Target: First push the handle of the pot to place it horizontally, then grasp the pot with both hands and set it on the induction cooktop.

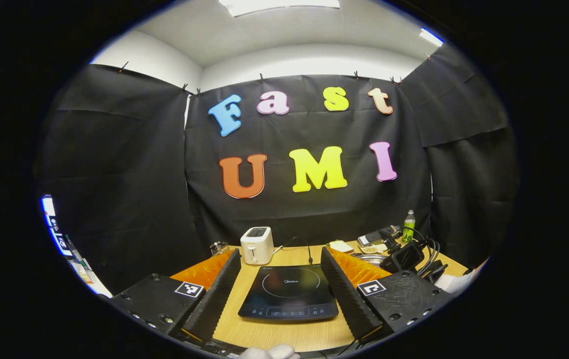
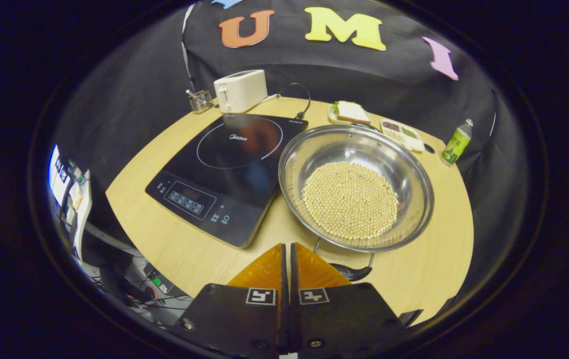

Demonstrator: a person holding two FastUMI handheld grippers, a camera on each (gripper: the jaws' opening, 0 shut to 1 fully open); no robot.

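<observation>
While left gripper [image 1: 280,281] fingers gape | right gripper [image 2: 288,259] fingers clenched empty beside pot [image 2: 356,187] | cooktop [image 2: 224,172] reads Midea

Shiny silver steel pot [image 2: 356,187] of beige beans [image 2: 350,206], glossy black induction cooktop [image 2: 224,169], white toaster [image 2: 240,89], pale wooden table [image 2: 444,249]

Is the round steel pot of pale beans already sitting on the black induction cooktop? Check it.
No: the round steel pot rests on the wooden table beside the black induction cooktop.
</observation>
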